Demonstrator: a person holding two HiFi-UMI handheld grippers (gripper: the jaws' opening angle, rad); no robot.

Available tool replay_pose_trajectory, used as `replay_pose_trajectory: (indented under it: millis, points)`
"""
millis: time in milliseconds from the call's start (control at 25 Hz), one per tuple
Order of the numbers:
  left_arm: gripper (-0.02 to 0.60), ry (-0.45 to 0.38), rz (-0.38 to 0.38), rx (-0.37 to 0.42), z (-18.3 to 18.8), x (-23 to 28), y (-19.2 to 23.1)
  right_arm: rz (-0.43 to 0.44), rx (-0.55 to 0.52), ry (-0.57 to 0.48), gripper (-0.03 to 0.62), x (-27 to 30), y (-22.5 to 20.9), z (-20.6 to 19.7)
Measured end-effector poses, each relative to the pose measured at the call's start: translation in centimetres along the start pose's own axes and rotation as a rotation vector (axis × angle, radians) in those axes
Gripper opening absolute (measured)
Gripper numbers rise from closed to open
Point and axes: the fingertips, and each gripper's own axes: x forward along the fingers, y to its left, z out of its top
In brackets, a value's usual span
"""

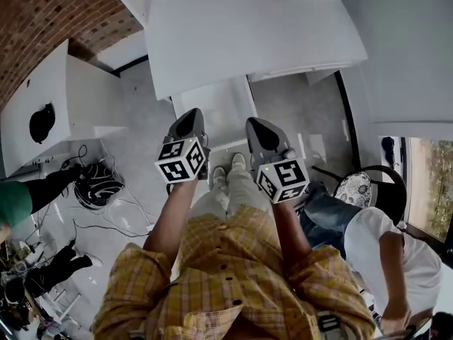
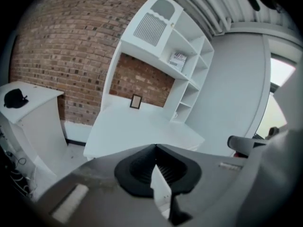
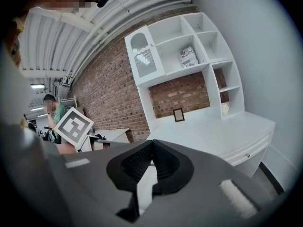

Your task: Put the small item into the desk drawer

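I stand before a white desk (image 1: 248,27) with both grippers held low in front of it. In the head view my left gripper (image 1: 190,121) and right gripper (image 1: 255,127) point at the desk's front edge, side by side and apart. The left gripper (image 2: 155,146) has its jaws meeting at the tips with nothing between them. The right gripper (image 3: 152,142) is shut and empty in the same way. A drawer front with a small knob (image 3: 246,155) runs under the desk top. A small picture frame (image 3: 178,114) stands at the back of the desk. No loose small item is in view.
A white shelf unit (image 3: 189,46) rises over the desk against a brick wall. A low white side table (image 1: 35,98) with a black object (image 1: 42,122) stands at the left, with cables (image 1: 99,186) on the floor. A seated person (image 1: 382,250) and chair (image 1: 357,188) are close on the right.
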Motion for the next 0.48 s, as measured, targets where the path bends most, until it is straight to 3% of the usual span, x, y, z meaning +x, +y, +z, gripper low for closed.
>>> replay_pose_trajectory:
  millis: [200,480]
  points:
    - [0.003,-0.145,-0.020,0.127,4.7,-3.8,-2.4,0.002,-0.039,-0.059,-0.002,-1.2,1.2,3.6]
    - [0.005,-0.269,-0.050,0.194,8.3,-8.2,-5.4,0.011,-0.073,-0.117,-0.002,-3.6,2.5,7.0]
